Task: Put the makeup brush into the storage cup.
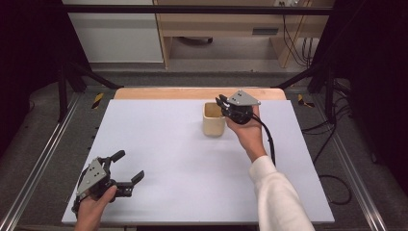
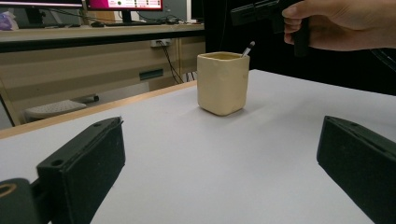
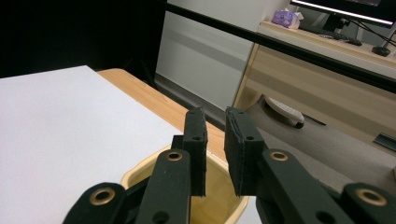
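High view: cream square cup (image 1: 213, 119) upright on the white table top (image 1: 168, 154), toward the far edge, right of centre. Landmark for all entries below.

Right gripper (image 1: 222, 102): held in the right hand (image 1: 245, 126), just right of the cup, jaw tips over the cup's right rim. Grey three-cornered plate on top; black cable (image 1: 267, 137) trailing back along the white sleeve (image 1: 279, 197). Right gripper view: right gripper (image 3: 215, 135) above the cup's open mouth (image 3: 215, 186), jaws close together with a narrow gap, nothing seen between them.

Left gripper (image 1: 129, 167): held in the left hand (image 1: 94, 207), well apart from the cup, toward the near left corner of the table. Jaws spread wide, holding nothing. Left gripper view: the cup (image 2: 222, 83) stands between and beyond the two spread jaws; a thin pen-like tip (image 2: 248, 47) shows at the cup's far rim, what it is cannot be told.

Beyond the cup: wooden table edge (image 1: 192, 92), desk with monitors (image 2: 123, 4).
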The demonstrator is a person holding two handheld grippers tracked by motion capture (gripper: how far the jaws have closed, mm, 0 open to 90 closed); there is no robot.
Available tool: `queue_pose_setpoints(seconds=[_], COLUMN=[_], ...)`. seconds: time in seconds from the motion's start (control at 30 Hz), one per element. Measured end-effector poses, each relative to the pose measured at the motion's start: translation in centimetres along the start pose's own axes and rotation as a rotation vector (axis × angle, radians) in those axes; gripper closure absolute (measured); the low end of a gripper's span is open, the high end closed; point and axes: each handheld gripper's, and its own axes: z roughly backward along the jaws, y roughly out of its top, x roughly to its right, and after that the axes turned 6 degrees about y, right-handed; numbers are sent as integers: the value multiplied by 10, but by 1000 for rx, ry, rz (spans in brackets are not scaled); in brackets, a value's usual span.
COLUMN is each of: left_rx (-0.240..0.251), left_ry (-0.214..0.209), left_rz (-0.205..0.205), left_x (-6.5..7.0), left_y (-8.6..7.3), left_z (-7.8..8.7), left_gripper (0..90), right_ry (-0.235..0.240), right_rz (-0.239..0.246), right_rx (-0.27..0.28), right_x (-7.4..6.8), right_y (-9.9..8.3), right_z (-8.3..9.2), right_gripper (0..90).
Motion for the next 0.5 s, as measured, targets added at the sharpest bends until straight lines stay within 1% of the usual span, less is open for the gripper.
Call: queue_pose_setpoints(seconds=[0.2,0.43,0.5], left_rx=[0,-1,-1], left_ry=[-1,-1,-1], left_rz=[-1,-1,0], left_x=[0,0,0], left_y=[0,0,0], left_z=[0,0,0], left_gripper=[9,9,9], right_ry=[2,9,8], right_rz=[-5,-10,-20], right_rx=[6,5,7], right_x=[-1,-3,-4], right_y=[1,3,4], right_z=[2,2,3], right_gripper=[767,688,662])
